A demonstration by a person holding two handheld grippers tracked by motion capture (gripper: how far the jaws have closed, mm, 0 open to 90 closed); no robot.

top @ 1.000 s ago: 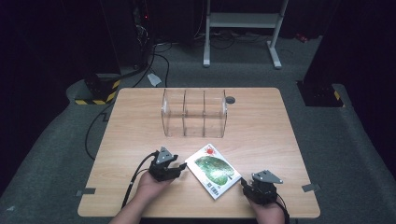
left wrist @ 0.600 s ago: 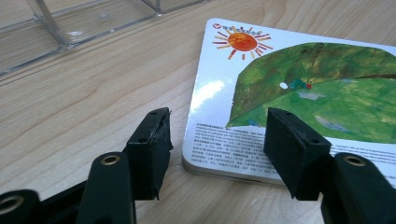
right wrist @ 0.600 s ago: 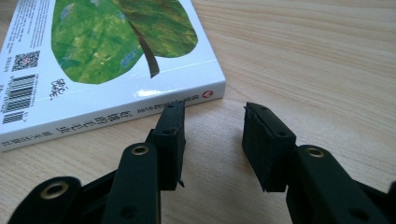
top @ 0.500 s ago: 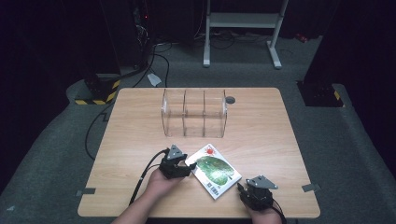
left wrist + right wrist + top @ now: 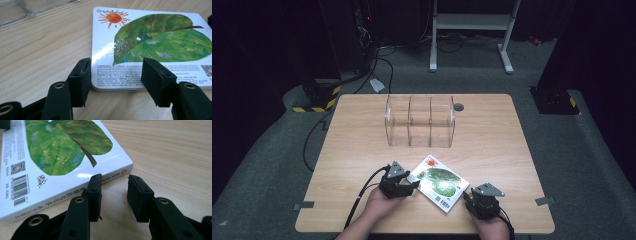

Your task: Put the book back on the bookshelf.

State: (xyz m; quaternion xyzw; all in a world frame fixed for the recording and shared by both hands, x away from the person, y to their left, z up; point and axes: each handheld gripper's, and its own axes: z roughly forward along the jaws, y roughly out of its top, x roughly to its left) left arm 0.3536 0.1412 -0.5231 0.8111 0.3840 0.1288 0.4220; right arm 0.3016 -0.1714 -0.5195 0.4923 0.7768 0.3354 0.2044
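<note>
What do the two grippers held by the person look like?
The left gripper and the right gripper are both black, and each has a grey three-cornered plate on top. Each has two flat, blocky black jaws on black arms with brass-coloured rivets. A black cable trails from the left gripper toward the table's near edge. The forearms appear bare, with no sleeves seen.

The white book bears a green leaf and an orange sun; it lies on the pale wood-grain counter.
</note>
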